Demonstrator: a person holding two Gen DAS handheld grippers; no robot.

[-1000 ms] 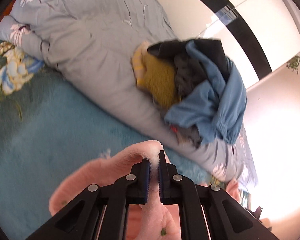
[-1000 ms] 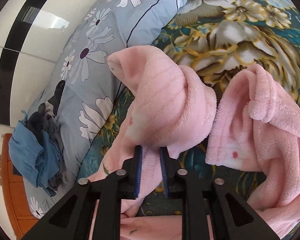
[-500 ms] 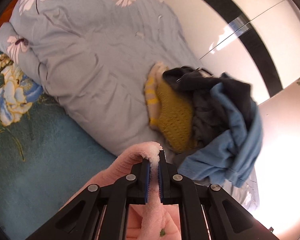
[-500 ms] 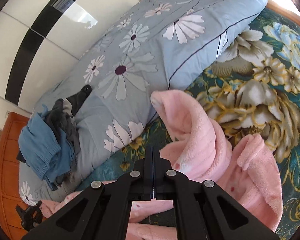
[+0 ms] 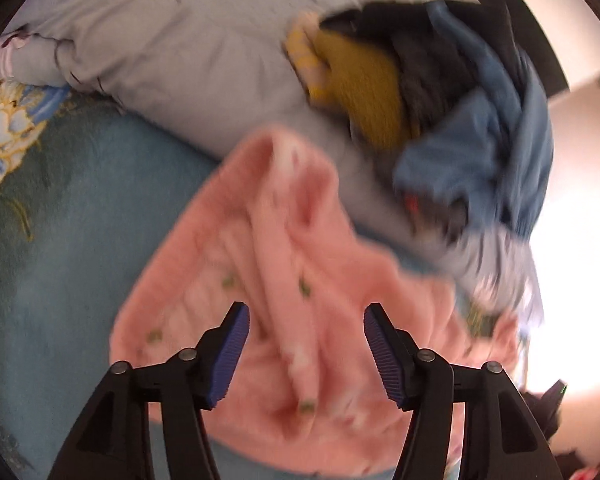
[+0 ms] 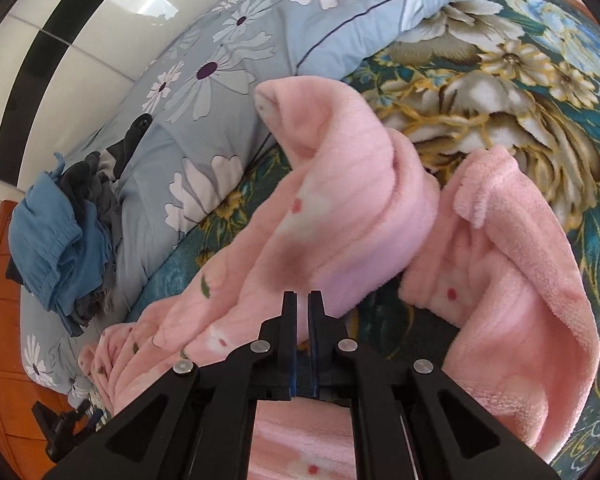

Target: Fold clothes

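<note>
On the bed (image 6: pixel 500 80), whose cover was teal with large cream and gold flowers, a fluffy pink garment (image 6: pixel 340 208) lay rumpled in loose folds near the middle, just beside a grey-blue duvet (image 6: pixel 228 80) printed with white daisies. In the right wrist view one part of the pink garment rose in a rounded hump against the duvet's edge, while another part spread toward the right side of the bed with its fuzzy hem turned up. Small red and green motifs dotted the fabric.

The left hand-held gripper (image 5: pixel 306 356) stood released over the pink garment (image 5: pixel 284 280): its jaws had just been opening, and its blue ribbed pads (image 5: pixel 230 356) stood apart on either side of a ridge of pink cloth without pressing on it. That view was blurred.

The right hand-held gripper (image 6: pixel 302 300) was nearly clenched, only a narrow slit showing between its black fingers; its jaws had just been parting slightly. Pink cloth lay right behind and around the tips, but whether any of it was pinched between them I could not tell.

Farther along the duvet (image 5: pixel 172 64) sat a heap of other clothes (image 5: pixel 452 112), well apart from the pink garment: a mustard knit, dark grey pieces and a blue item with a gathered waistband. An orange-brown wooden panel (image 6: pixel 4 320) showed at the left edge of the right wrist view.
</note>
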